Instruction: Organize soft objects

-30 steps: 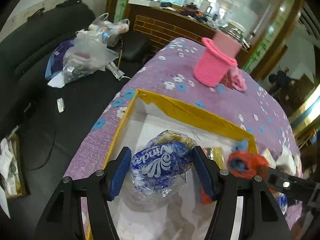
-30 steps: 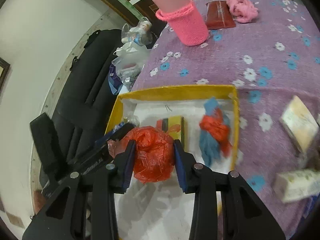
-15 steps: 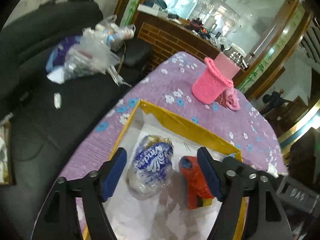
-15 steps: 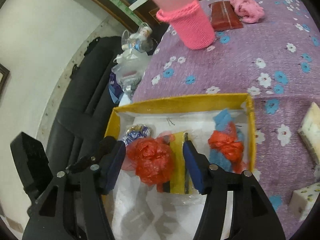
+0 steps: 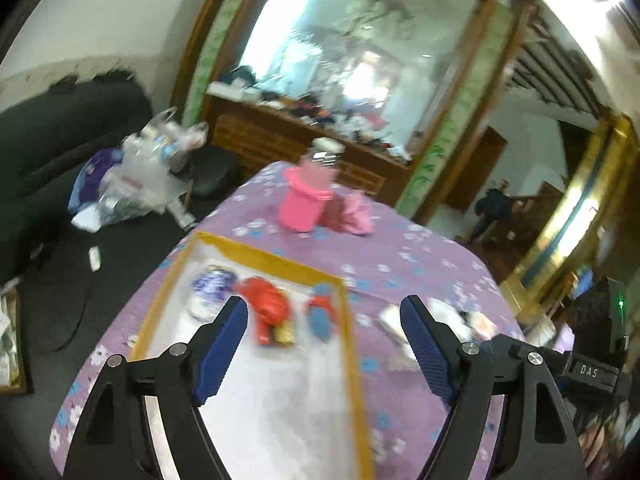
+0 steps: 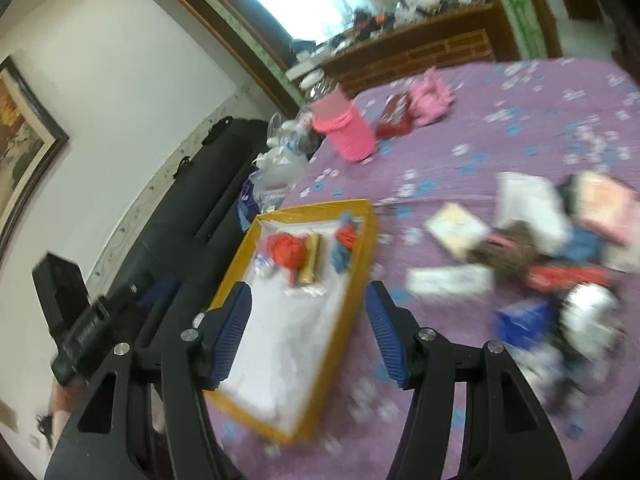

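A: You let go of both. Left gripper (image 5: 324, 344) opened further off the blue-white bag (image 5: 214, 285), right gripper (image 6: 308, 328) off the red bag (image 6: 285, 249).

B: Both bags now lie in the yellow box (image 6: 362, 248); your grippers pulled back, empty.

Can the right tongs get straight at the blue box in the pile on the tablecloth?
Probably yes. The right tongs are open and empty, and the blue box sits on the near edge of the pile, with only bare purple tablecloth between. Blur hides finer clutter.
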### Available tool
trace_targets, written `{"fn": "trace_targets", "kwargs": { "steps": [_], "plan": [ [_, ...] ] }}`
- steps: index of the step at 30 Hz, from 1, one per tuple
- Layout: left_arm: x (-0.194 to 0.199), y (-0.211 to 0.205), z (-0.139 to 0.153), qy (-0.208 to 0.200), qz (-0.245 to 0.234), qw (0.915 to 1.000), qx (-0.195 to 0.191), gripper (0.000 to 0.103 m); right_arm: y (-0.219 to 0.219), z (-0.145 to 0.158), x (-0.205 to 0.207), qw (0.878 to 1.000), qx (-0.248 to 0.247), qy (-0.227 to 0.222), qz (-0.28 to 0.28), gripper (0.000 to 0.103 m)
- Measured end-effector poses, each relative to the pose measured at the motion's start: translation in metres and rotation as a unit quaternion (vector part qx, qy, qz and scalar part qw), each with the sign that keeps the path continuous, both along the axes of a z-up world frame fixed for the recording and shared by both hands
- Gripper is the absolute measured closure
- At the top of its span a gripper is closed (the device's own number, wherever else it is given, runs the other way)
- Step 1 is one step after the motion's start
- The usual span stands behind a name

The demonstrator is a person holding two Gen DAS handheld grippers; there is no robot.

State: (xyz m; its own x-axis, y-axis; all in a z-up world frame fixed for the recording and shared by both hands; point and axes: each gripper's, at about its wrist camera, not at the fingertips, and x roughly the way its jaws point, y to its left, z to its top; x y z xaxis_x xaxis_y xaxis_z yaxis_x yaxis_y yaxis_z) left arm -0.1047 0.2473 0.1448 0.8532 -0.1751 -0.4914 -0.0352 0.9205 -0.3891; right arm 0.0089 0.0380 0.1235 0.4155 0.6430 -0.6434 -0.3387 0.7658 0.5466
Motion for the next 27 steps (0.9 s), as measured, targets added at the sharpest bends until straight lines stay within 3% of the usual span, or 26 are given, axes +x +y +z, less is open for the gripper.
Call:
{"fn": "trace_targets", "kwargs": {
  "steps": [4,7,12,17,19,21,22,23,25,27],
  "plan": [
    [-0.037,-0.028,0.026,-0.025,-0.029,0.9992,0.013,0.024,-0.058,0.031,-0.055,0.998,-0.029,-0.044,-0.020,0.044],
    [-0.079,-0.048,0.063,-0.068,-0.047,0.9963,0.026,0.024,-0.101,0.060,-0.090,0.995,-0.049,-0.070,-0.046,0.045],
    [-0.153,-0.071,0.121,-0.151,-0.058,0.9857,0.048,0.024,-0.175,0.136,-0.166,0.978,-0.076,-0.156,-0.114,0.045],
    [-0.215,-0.074,0.182,-0.198,-0.063,0.9766,0.055,0.024,-0.231,0.209,-0.222,0.964,-0.057,-0.195,-0.170,0.045],
    [-0.239,-0.067,0.209,-0.225,-0.040,0.9716,0.062,0.021,-0.239,0.235,-0.242,0.950,-0.089,-0.224,-0.198,0.045],
    [-0.255,-0.066,0.219,-0.235,-0.011,0.9672,0.095,0.020,-0.232,0.261,-0.261,0.918,-0.182,-0.262,-0.235,0.045],
    [-0.257,-0.067,0.219,-0.231,-0.008,0.9669,0.108,0.021,-0.222,0.268,-0.268,0.893,-0.244,-0.282,-0.251,0.045],
    [-0.257,-0.066,0.217,-0.228,-0.003,0.9672,0.113,0.021,-0.214,0.271,-0.272,0.881,-0.271,-0.294,-0.253,0.045],
    [-0.265,-0.056,0.212,-0.235,0.010,0.9659,0.109,0.020,-0.203,0.273,-0.277,0.874,-0.292,-0.300,-0.245,0.045],
    [-0.278,-0.048,0.210,-0.257,0.034,0.9604,0.101,0.020,-0.200,0.271,-0.278,0.888,-0.269,-0.287,-0.240,0.045]
  ]
}}
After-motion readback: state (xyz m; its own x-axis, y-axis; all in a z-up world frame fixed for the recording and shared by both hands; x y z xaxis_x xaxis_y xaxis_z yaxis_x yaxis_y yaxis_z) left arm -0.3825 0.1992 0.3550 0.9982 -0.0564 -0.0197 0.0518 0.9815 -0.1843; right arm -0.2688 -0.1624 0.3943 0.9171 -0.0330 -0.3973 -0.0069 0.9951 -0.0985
